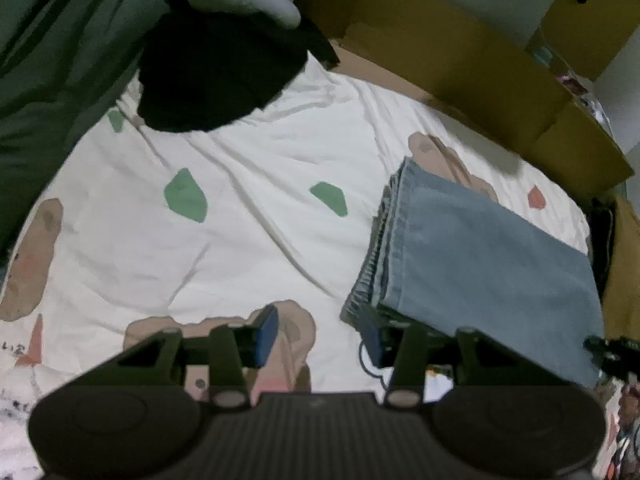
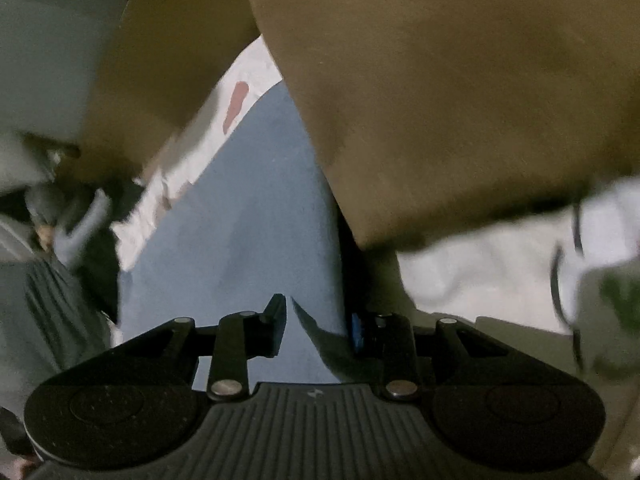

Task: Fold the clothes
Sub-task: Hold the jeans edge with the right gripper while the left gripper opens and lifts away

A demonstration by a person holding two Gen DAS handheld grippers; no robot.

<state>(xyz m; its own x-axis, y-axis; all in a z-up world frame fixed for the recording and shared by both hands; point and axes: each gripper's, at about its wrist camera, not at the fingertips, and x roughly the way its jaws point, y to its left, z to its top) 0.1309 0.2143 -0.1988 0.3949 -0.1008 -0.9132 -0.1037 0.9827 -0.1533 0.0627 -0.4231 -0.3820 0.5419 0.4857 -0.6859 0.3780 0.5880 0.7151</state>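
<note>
Folded light-blue jeans point(image 1: 480, 260) lie on the right side of a white printed bedsheet point(image 1: 260, 152), hem edges stacked on their left. My left gripper point(image 1: 320, 338) hovers over the sheet just left of the jeans' near corner. It is open, with only sheet between its blue pads; its right finger point(image 1: 372, 340) is close to the denim edge. In the right wrist view the jeans point(image 2: 248, 208) fill the middle. My right gripper point(image 2: 316, 326) stands low over them, jaws apart with denim showing in the gap, gripping nothing.
Brown cardboard boxes point(image 1: 480, 64) line the far and right edges of the bed and loom close to the right gripper point(image 2: 440, 100). A black garment point(image 1: 216, 76) and a dark green one point(image 1: 60, 40) lie at the far left. White cloth point(image 2: 500, 264) lies to the right.
</note>
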